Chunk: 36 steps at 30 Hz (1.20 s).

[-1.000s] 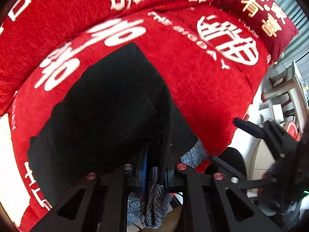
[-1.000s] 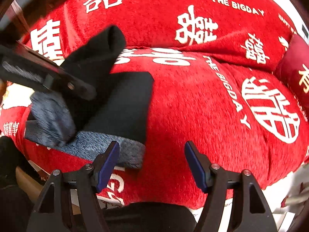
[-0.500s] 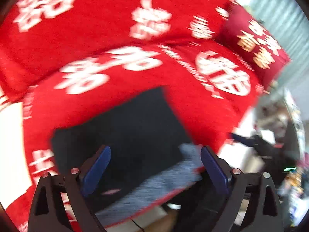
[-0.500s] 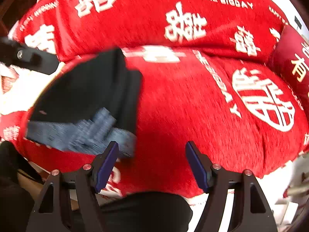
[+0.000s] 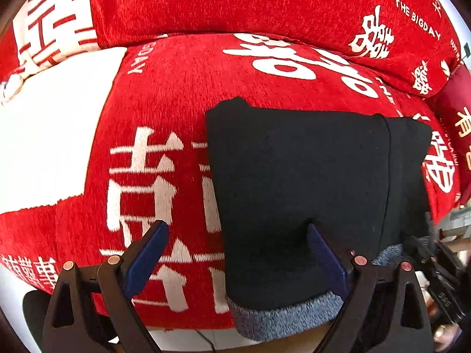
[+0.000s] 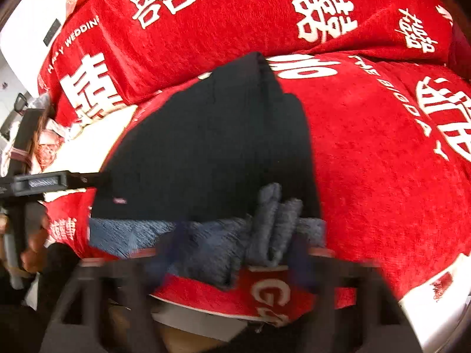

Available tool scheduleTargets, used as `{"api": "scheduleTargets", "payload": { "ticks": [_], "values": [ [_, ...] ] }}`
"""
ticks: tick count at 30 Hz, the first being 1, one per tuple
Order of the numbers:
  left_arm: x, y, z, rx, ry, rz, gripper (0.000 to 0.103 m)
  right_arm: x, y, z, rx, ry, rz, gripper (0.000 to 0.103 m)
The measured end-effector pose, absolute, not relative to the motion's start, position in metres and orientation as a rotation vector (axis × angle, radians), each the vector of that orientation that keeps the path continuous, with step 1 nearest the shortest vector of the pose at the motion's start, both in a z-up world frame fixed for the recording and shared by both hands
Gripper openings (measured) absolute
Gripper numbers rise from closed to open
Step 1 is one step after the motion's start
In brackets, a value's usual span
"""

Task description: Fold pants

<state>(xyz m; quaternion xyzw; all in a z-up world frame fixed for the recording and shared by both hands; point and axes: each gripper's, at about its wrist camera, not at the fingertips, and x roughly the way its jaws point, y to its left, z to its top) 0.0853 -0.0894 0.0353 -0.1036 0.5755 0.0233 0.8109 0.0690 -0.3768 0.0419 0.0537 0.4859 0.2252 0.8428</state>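
Red sofa cover (image 5: 182,94) with white lettering under black pants (image 5: 309,182) folded into a block at the seat's front edge.

Left gripper (image 5: 235,253) spread wide and released, one blue pad over the red cover, the other over the black cloth, nothing pinched. Right gripper (image 6: 235,253) blurred and closing around the bunched grey waistband (image 6: 270,223) at the pants' near edge; hard to tell whether the pads already bite. Likely risks: catching only the top layer of grey cloth and peeling the fold open, or dragging the block off the front edge, since the waistband already overhangs it. Plush back cushions behind, dark red pillow (image 5: 459,135) at the far end, white patch (image 5: 53,129) on the cover beside the pants.
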Motion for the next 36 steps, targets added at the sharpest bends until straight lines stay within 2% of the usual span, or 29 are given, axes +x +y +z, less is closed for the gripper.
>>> {"api": "scheduleTargets", "payload": {
  "ticks": [2, 6, 9, 11, 12, 13, 14, 15, 17, 19, 20, 26, 30, 32, 36],
  "values": [
    [0.089, -0.093, 0.041, -0.199, 1.211, 0.052, 0.095, 0.066, -0.375, 0.056, 0.114, 0.995, 0.483, 0.025],
    [0.095, -0.097, 0.048, -0.175, 1.165, 0.063, 0.095, 0.063, -0.389, 0.072, 0.166, 0.962, 0.450, 0.023],
    [0.103, -0.098, 0.037, -0.166, 1.199, 0.066, 0.095, 0.078, -0.402, 0.031, 0.243, 1.095, 0.379, 0.024],
    [0.104, -0.096, 0.035, -0.179, 1.207, 0.074, 0.095, 0.078, -0.410, 0.023, 0.320, 1.111, 0.380, 0.027],
    [0.104, -0.095, 0.036, -0.187, 1.204, 0.070, 0.095, 0.077, -0.410, 0.027, 0.323, 1.102, 0.386, 0.034],
    [0.105, -0.092, 0.038, -0.195, 1.200, 0.070, 0.095, 0.075, -0.410, 0.034, 0.293, 1.099, 0.371, 0.046],
    [0.106, -0.089, 0.041, -0.202, 1.193, 0.078, 0.095, 0.074, -0.410, 0.040, 0.254, 1.095, 0.336, 0.052],
    [0.108, -0.085, 0.043, -0.211, 1.185, 0.089, 0.095, 0.073, -0.411, 0.049, 0.207, 1.072, 0.288, 0.056],
    [0.113, -0.076, 0.048, -0.232, 1.174, 0.116, 0.095, 0.070, -0.409, 0.073, 0.114, 0.958, 0.228, 0.056],
    [0.121, -0.070, 0.047, -0.253, 1.182, 0.143, 0.095, 0.073, -0.398, 0.093, 0.042, 0.880, 0.266, 0.067],
    [0.126, -0.069, 0.047, -0.257, 1.186, 0.157, 0.095, 0.079, -0.387, 0.100, -0.002, 0.855, 0.304, 0.070],
    [0.151, -0.073, 0.034, -0.206, 1.225, 0.258, 0.095, 0.127, -0.299, 0.103, -0.198, 0.793, 0.520, 0.070],
    [0.159, -0.069, 0.023, -0.203, 1.248, 0.257, 0.095, 0.168, -0.281, 0.055, -0.250, 0.948, 0.526, 0.070],
    [0.163, -0.067, 0.016, -0.183, 1.265, 0.270, 0.103, 0.185, -0.295, 0.024, -0.144, 1.074, 0.516, 0.068],
    [0.172, -0.071, 0.010, -0.151, 1.274, 0.279, 0.103, 0.179, -0.294, 0.023, -0.132, 1.046, 0.511, 0.068]
  ]
}}
